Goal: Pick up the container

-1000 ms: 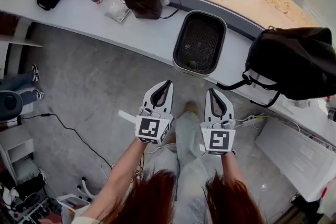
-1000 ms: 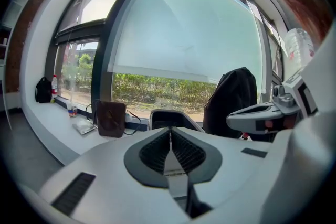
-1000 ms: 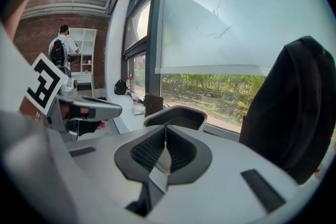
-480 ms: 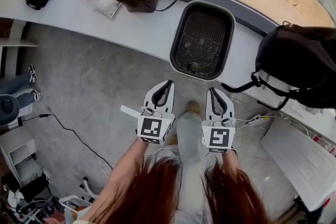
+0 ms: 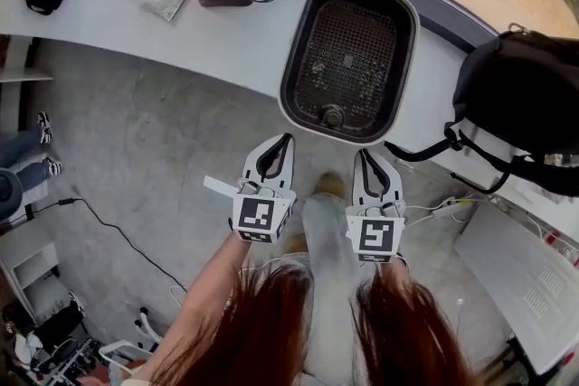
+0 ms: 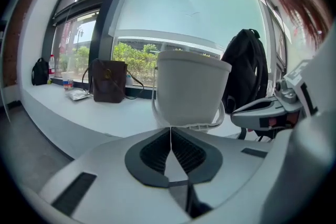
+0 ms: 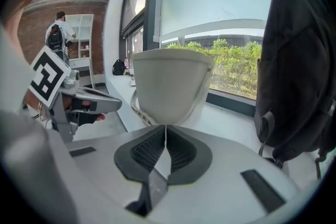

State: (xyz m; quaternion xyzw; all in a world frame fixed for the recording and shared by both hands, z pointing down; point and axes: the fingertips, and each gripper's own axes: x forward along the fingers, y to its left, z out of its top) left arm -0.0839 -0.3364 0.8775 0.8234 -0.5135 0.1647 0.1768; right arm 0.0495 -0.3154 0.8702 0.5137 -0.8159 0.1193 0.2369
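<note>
The approach is judged to be in hand: the container is left untouched on the white surface. The left gripper and right gripper are held with fingers closed and empty; opening is required next.

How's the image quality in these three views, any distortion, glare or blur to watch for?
Head view: even daylight, the white ledge bows into a curve from the wide lens, the container is sharp. Left gripper view: strong fisheye with black corners, bright washed-out window behind the container. Right gripper view: same fisheye, the backpack is nearly silhouetted against the daylight.
</note>
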